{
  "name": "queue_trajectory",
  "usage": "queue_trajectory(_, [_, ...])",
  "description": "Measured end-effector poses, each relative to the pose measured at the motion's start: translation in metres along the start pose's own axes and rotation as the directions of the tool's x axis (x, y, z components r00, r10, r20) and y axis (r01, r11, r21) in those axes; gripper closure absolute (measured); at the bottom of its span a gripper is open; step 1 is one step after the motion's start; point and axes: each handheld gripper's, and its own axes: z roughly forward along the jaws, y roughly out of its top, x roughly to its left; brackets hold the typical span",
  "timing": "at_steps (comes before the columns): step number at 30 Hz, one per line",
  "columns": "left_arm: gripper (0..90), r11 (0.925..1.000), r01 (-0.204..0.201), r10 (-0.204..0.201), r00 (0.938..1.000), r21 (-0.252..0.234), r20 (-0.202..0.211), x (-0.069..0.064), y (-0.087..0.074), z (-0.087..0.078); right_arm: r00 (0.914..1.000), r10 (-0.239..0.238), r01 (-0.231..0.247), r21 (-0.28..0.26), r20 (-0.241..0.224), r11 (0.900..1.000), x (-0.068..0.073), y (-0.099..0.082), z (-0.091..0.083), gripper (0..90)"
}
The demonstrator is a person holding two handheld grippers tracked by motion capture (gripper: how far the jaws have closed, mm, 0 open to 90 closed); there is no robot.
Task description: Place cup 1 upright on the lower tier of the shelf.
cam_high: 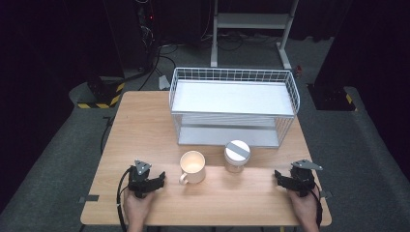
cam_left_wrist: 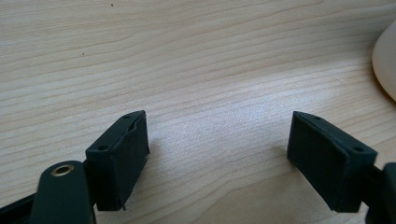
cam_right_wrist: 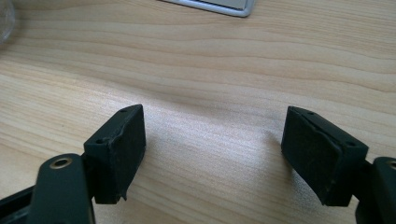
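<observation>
A cream mug (cam_high: 192, 167) with its handle toward the front left stands on the wooden table (cam_high: 145, 125), and its rim edge (cam_left_wrist: 385, 65) shows at the right of the left gripper view. Beside it on the right stands a clear jar with a grey and white lid (cam_high: 237, 155). Behind both is a white wire rack (cam_high: 234, 107) with two shelves. My left gripper (cam_high: 160, 179) rests near the front edge, left of the mug, open, with bare wood between its pads (cam_left_wrist: 122, 156). My right gripper (cam_high: 279, 176) rests at the front right, open and holding nothing, its pads (cam_right_wrist: 119, 149) wide apart.
A corner of the rack's base (cam_right_wrist: 219, 6) lies ahead of the right gripper. Black cables trail from both grippers over the table's front edge. Beyond the table are a white stand (cam_high: 251, 24) and floor cables.
</observation>
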Motion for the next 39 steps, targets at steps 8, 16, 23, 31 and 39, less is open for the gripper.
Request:
queue_trajectory(8, [20.8, 1.0000, 0.000, 0.000, 1.0000, 0.000, 0.000, 0.0001, 0.0000, -0.0001, 1.0000, -0.001, 0.001, 0.000, 0.000, 1.0000, -0.0001, -0.0001, -0.0001, 22.1])
queue_trajectory(16, [21.2, 1.0000, 0.005, -0.005, 1.0000, -0.001, 0.000, -0.0001, -0.0001, -0.0001, 1.0000, 0.000, 0.000, 0.001, -0.001, 1.0000, 0.0000, 0.0000, -0.0001, 22.1])
queue_trajectory(23, [21.8, 1.0000, 0.006, -0.006, 1.0000, 0.001, -0.002, 0.0004, 0.0000, -0.0004, 0.9999, 0.011, -0.011, 0.006, 0.001, 0.9999, 0.0011, -0.0007, -0.0008, 20.0])
queue_trajectory(31, [21.8, 1.0000, 0.006, -0.006, 1.0000, 0.000, -0.006, 0.0007, 0.0000, -0.0003, 0.9997, -0.010, 0.011, 0.017, -0.022, 0.9998, 0.0023, -0.0015, -0.0012, 14.0])
queue_trajectory(39, [21.9, 1.0000, 0.007, -0.007, 1.0000, 0.000, -0.006, 0.0008, 0.0000, -0.0003, 0.9988, -0.002, 0.002, 0.012, -0.049, 0.9999, 0.0036, -0.0045, -0.0050, 14.0])
